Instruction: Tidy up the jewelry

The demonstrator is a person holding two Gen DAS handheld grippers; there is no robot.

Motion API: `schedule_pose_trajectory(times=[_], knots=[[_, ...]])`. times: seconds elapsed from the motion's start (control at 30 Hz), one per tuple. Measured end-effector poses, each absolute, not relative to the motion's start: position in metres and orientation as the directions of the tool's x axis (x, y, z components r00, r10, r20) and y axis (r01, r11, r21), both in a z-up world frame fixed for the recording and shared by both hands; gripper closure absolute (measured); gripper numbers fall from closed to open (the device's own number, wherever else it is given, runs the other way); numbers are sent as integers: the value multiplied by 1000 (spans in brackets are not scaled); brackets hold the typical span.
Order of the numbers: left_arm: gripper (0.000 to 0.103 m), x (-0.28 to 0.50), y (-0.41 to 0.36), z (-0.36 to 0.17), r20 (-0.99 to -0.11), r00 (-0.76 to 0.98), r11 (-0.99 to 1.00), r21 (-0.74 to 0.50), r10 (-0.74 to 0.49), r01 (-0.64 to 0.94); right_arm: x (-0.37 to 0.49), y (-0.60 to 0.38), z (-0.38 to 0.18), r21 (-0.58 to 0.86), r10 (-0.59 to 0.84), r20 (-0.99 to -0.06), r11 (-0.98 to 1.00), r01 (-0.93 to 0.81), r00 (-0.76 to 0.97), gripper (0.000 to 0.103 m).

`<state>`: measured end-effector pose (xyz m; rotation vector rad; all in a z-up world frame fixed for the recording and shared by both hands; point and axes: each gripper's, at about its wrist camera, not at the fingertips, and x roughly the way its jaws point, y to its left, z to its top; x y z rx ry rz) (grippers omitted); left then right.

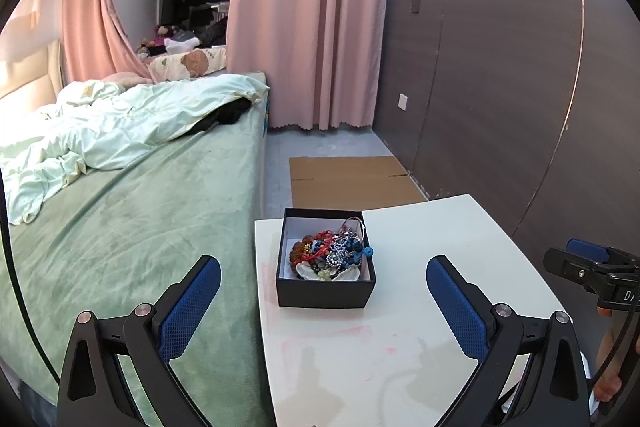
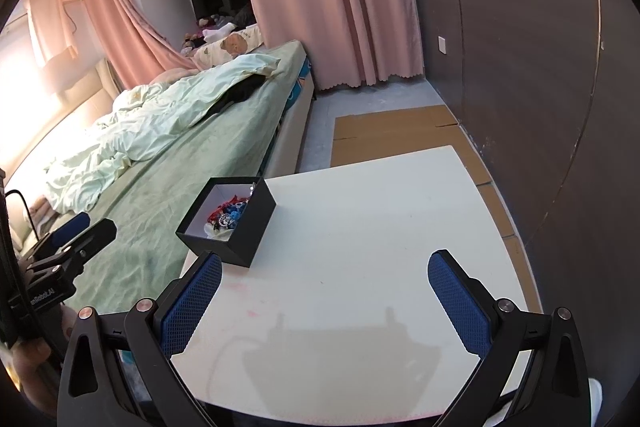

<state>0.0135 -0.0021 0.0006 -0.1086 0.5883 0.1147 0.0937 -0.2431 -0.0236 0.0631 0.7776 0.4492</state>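
A small black open box stands at the far left of a white table. It holds a tangled pile of jewelry: red, blue, amber and silver beads and chains. My left gripper is open and empty, just in front of the box, above the table. In the right wrist view the box sits ahead and left, with the jewelry inside. My right gripper is open and empty above the table's middle. Each gripper shows at the edge of the other's view.
A bed with a green sheet and a rumpled pale duvet runs along the table's left side. Flat cardboard lies on the floor beyond the table. A dark panelled wall stands to the right; pink curtains hang behind.
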Motion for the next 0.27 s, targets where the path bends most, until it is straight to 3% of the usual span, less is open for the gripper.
schedule_pose_trajectory(times=[0.27], knots=[[0, 13, -1, -3, -570, 818, 987, -73, 74, -140, 99, -245, -34, 211, 394, -689, 912, -353, 608, 0]])
